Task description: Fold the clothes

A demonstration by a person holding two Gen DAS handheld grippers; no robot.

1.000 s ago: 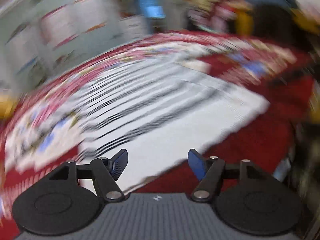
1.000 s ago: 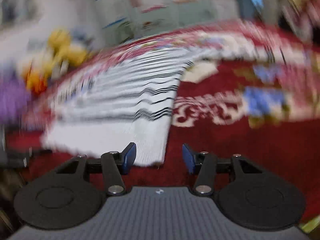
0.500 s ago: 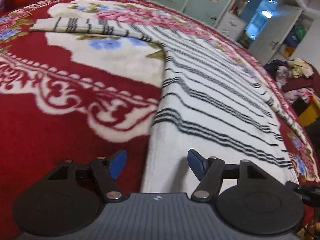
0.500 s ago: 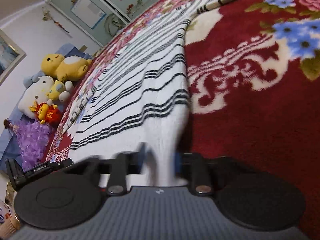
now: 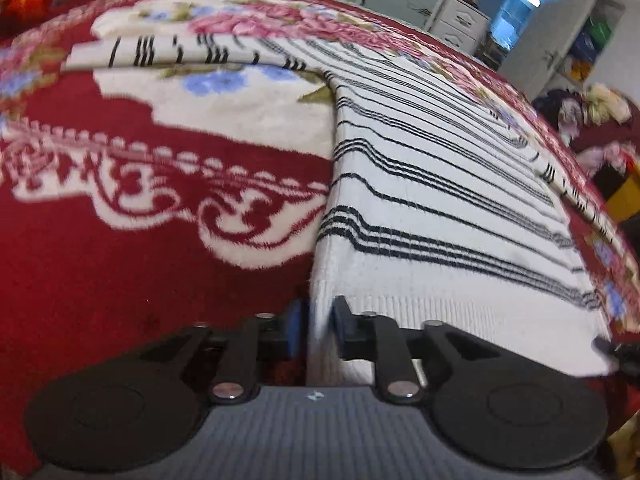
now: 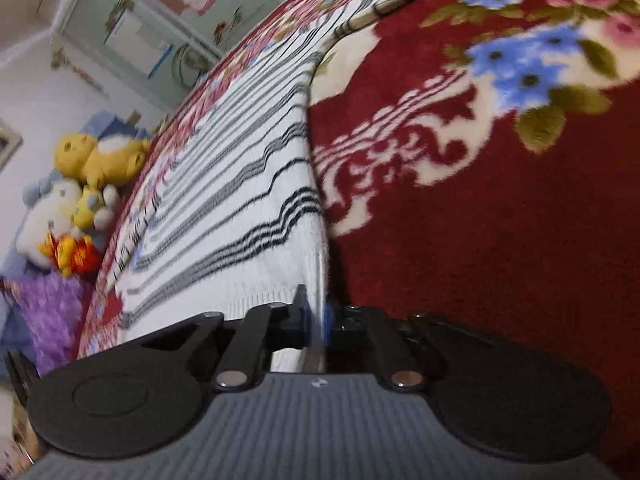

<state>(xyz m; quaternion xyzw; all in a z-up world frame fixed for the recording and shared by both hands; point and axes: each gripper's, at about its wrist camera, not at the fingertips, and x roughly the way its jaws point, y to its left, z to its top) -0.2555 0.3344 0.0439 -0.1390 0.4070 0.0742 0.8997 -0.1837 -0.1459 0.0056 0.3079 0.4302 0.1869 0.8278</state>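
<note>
Both grippers just dropped onto sweater (image 5: 420,200) hem corners: right gripper (image 6: 316,320) clamped shut on it, left gripper (image 5: 316,320) reopening around the hem, grip unconfirmed before the fold lift.

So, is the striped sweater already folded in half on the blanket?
No, the striped sweater lies spread flat, one sleeve stretched out sideways.

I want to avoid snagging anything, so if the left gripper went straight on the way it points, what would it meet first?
The left gripper already has the near hem corner of the striped sweater between its opening jaws. Straight on, it would likely ride along the sweater's left side edge, with the red floral blanket beside and beneath it.
</note>
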